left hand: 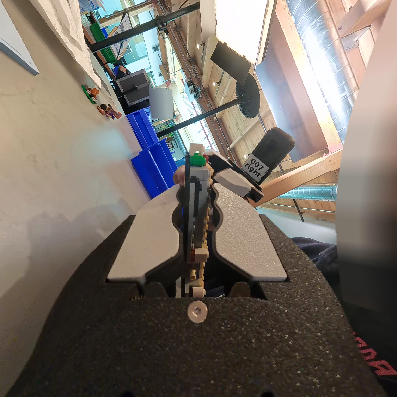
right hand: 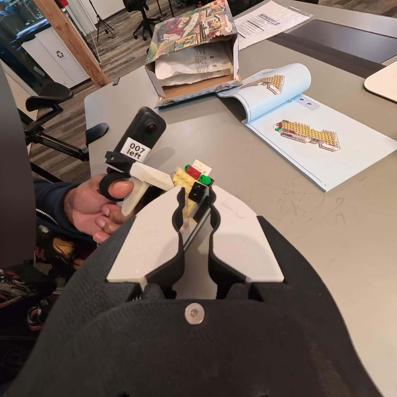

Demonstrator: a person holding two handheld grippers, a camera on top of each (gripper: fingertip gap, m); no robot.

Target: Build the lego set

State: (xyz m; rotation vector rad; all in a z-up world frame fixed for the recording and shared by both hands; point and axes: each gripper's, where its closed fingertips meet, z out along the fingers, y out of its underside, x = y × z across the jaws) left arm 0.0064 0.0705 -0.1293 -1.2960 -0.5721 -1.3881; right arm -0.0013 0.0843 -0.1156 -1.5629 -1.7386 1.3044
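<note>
Left wrist view: the left gripper [left hand: 196, 191] clenches a brick model [left hand: 197, 214] edge-on between its pads, held up off the table [left hand: 53, 171]; the right gripper's fingers [left hand: 234, 180] meet the model's far end.

Right wrist view: the right gripper [right hand: 196, 193] grasps the same model [right hand: 193, 182] above the table [right hand: 257, 214], an open booklet [right hand: 300, 139] beyond.

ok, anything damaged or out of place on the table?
The cardboard box by the open instruction booklet has a ragged, torn open edge, with crumpled paper bags stuffed inside. The grey table shows scribble-like scuffs near the booklet. Nothing spilled.
</note>
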